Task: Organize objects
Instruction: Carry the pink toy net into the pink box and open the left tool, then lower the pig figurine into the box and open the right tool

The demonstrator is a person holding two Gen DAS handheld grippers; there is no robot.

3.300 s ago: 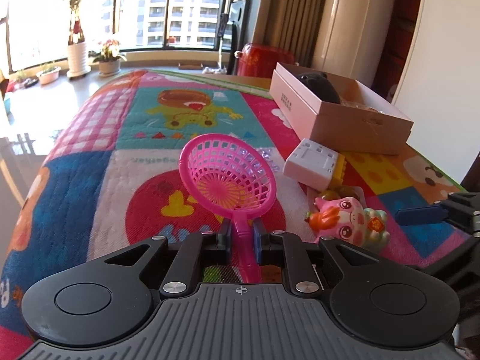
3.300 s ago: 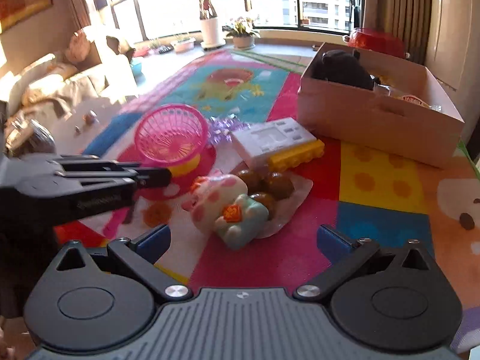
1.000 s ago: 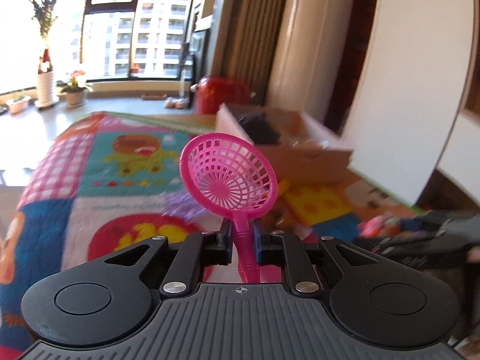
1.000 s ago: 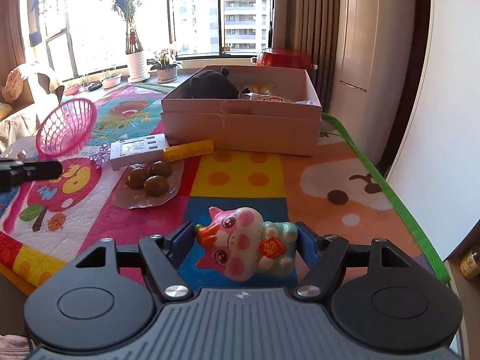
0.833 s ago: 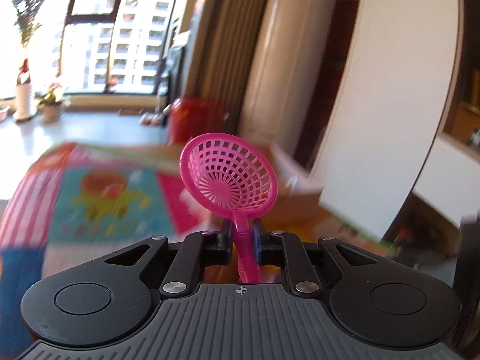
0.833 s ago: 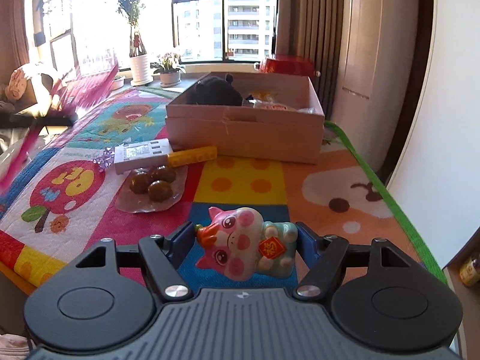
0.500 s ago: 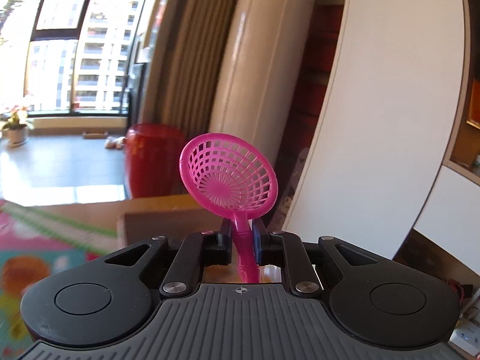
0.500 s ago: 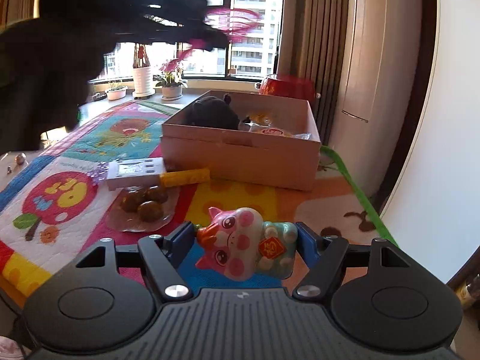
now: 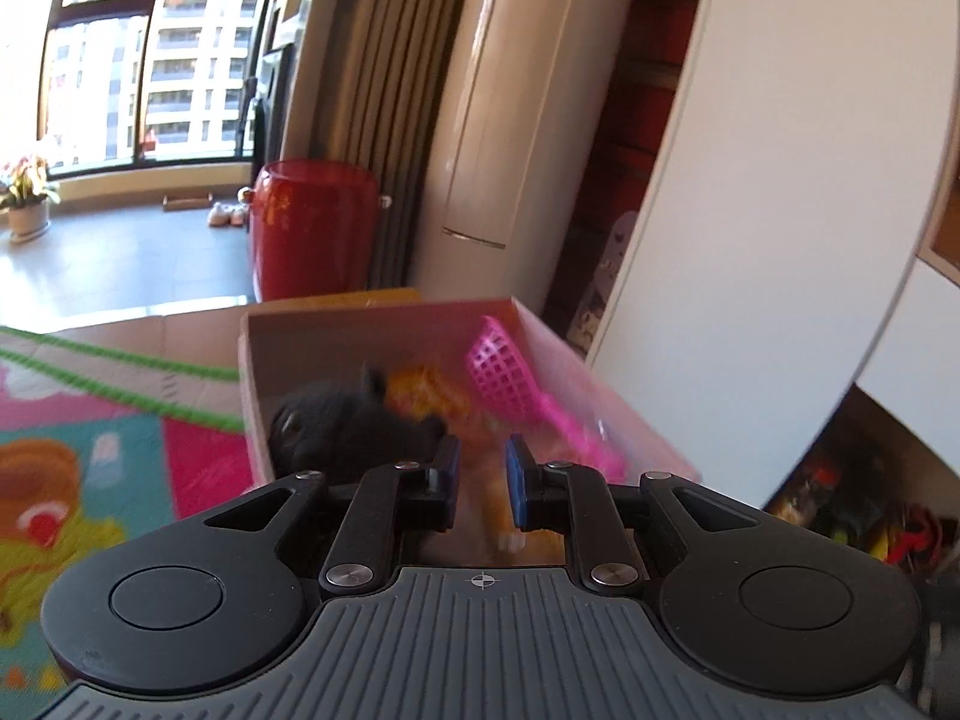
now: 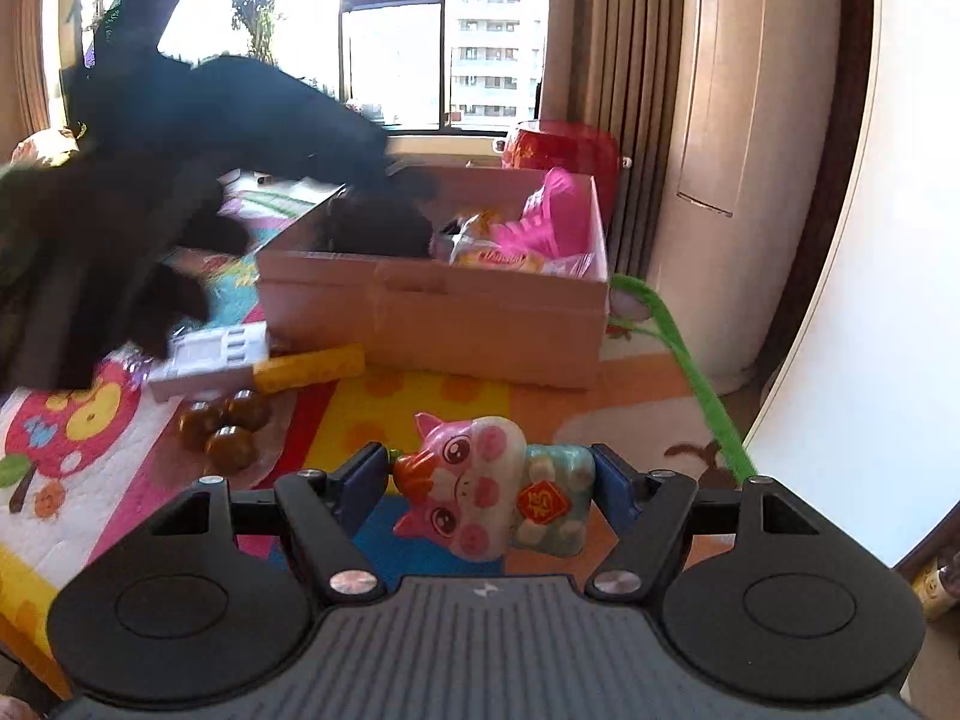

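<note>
Our left gripper (image 9: 482, 483): jaws narrow, nothing between them, above the cardboard box (image 10: 432, 312). Pink strainer (image 9: 507, 381): lying in that box beside a black plush (image 9: 336, 423). Our right gripper (image 10: 487, 487): jaws clamping the pig figurine (image 10: 480, 486) above the counter's play mat (image 10: 420, 390).

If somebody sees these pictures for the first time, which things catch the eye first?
The pink-and-white cat toy, clamped between the right gripper fingers above the colourful mat. Behind it the cardboard box holds a bright pink scoop beside a black plush, with the left gripper empty just above.
</note>
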